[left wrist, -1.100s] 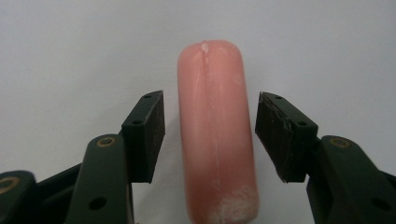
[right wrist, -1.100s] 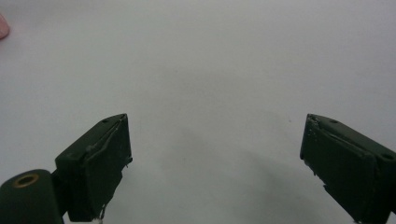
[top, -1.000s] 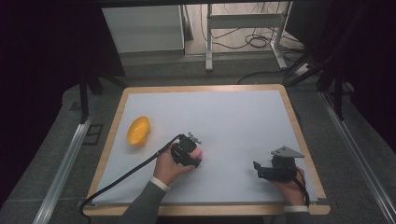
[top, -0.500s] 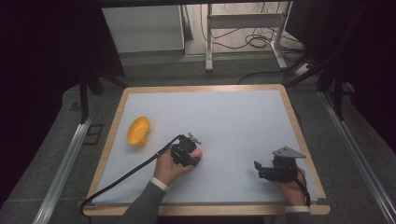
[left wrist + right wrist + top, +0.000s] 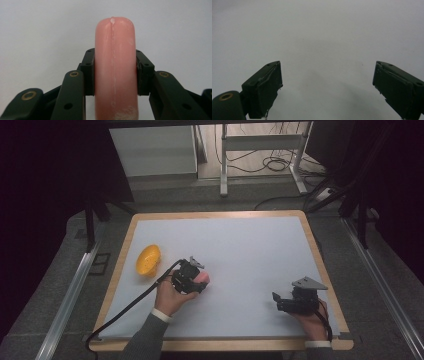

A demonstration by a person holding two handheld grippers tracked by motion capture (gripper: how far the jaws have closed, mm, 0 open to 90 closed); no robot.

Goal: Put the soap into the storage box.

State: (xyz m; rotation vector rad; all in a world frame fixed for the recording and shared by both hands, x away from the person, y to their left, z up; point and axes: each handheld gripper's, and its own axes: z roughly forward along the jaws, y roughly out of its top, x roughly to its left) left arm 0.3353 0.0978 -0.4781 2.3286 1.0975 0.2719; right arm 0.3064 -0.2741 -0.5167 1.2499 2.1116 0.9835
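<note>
The left tongs [image 5: 115,72] are closed on a smooth pink sausage-shaped piece with a rounded end [image 5: 115,65], gripped across its middle, just right of the orange ribbed plastic bowl [image 5: 148,259] on the pale grey desk [image 5: 250,250]. It looks light, slightly soft and slick, so mid-body holds suit it. The right tongs [image 5: 327,90] gape wide and empty, well right of the bowl.

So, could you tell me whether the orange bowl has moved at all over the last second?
No. The orange bowl sits at the same spot beside the table's left wooden edge as before.
</note>
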